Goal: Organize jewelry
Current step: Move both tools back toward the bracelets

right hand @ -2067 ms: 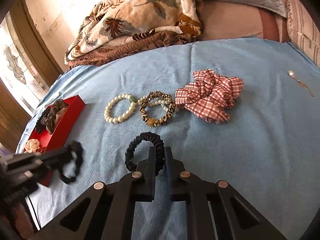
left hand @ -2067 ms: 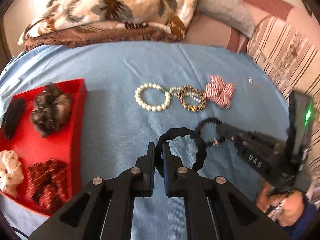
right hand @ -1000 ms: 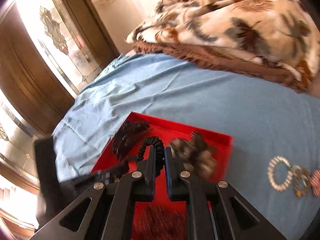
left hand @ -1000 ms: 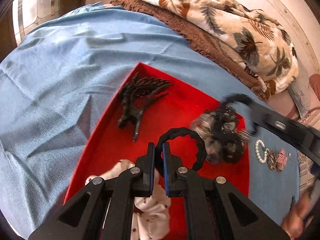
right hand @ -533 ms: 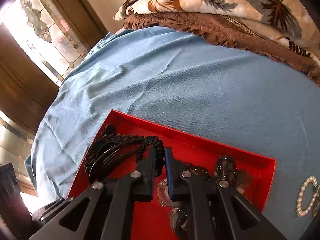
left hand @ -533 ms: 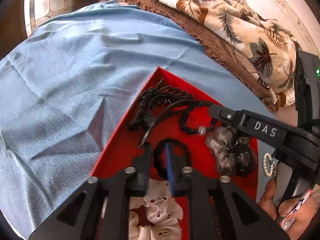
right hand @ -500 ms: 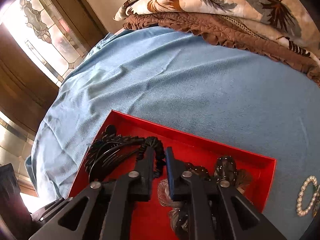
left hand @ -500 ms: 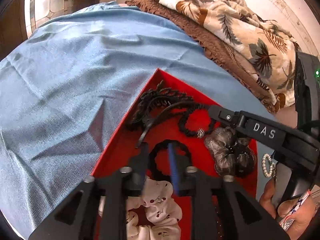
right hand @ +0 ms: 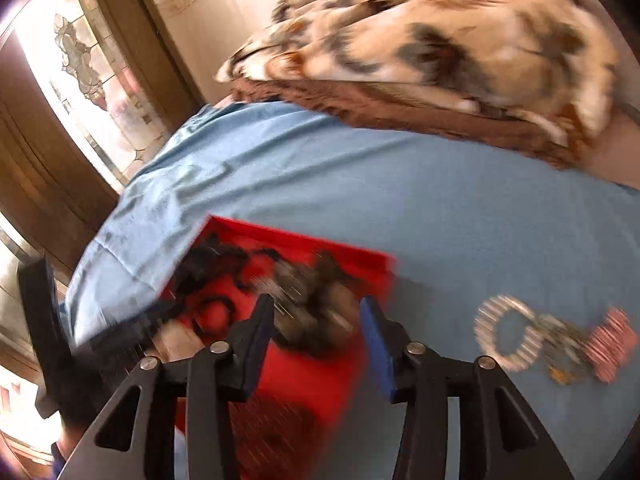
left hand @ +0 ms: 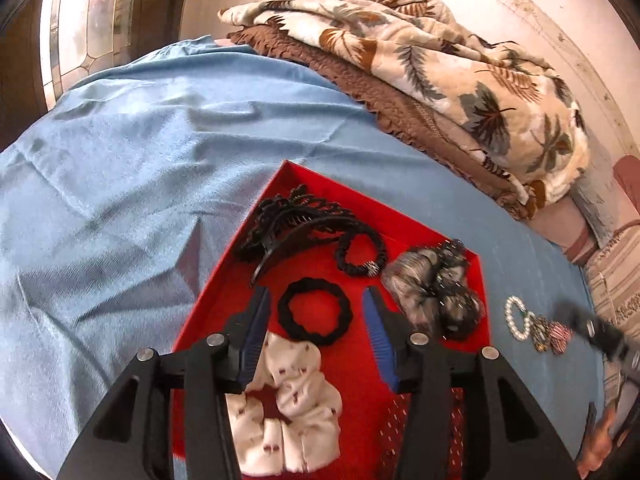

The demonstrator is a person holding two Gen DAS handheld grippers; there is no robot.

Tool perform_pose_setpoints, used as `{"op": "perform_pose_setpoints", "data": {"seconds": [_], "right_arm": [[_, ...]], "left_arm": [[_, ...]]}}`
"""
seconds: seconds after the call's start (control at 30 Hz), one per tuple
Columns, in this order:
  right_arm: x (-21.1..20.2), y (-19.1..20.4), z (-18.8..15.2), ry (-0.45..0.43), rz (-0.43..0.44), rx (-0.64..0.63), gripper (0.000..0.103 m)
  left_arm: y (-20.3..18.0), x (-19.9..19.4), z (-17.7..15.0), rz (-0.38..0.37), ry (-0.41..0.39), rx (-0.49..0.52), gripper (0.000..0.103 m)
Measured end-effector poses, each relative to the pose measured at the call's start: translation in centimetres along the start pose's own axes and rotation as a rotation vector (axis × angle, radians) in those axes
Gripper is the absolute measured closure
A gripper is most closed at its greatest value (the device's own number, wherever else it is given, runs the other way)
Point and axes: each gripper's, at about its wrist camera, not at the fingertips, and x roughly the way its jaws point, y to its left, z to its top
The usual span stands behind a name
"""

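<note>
Left wrist view: the black hair tie (left hand: 315, 311) lies flat in the red tray (left hand: 362, 392), free between the left gripper (left hand: 316, 334) fingers, which are opening; a second ago they pinched it above the tray. The right gripper (right hand: 316, 338) is likewise opening with nothing between its fingers, its beaded black tie (left hand: 362, 251) now dropped beside the claw clip (left hand: 288, 220). Best to lift both straight up, clear of the scrunchies, before heading for the bracelets (right hand: 506, 334) on the bed (left hand: 120, 184).

The left gripper (left hand: 316, 320) is pointed steeply downward, and its jaws are being opened; the blue pads (left hand: 380, 336) are kept apart and nothing is pressed between them. The right gripper (right hand: 316, 330) is also tilted downward, with its jaws being opened and nothing gripped.
</note>
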Motion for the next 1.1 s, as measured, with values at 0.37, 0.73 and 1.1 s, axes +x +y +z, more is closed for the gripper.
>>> {"op": "perform_pose_setpoints", "data": {"seconds": [0.37,0.73,1.1], "right_arm": [[-10.9,-17.5,-12.8,-0.007,-0.285,0.256,0.052],[-10.6,-21.9,-15.6,-0.085,-0.218,0.388,0.049],[-9.5,-25.0,-16.8,-0.153,-0.199,0.443,0.049]], "left_arm": [[-6.0,-5.0,-3.1,-0.003,-0.144,0.130,0.055],[-17.2,-4.2,-6.1,-0.164,0.058,0.283,0.054],[-22.2,1.0,-7.4,-0.112,0.172,0.322,0.053]]}}
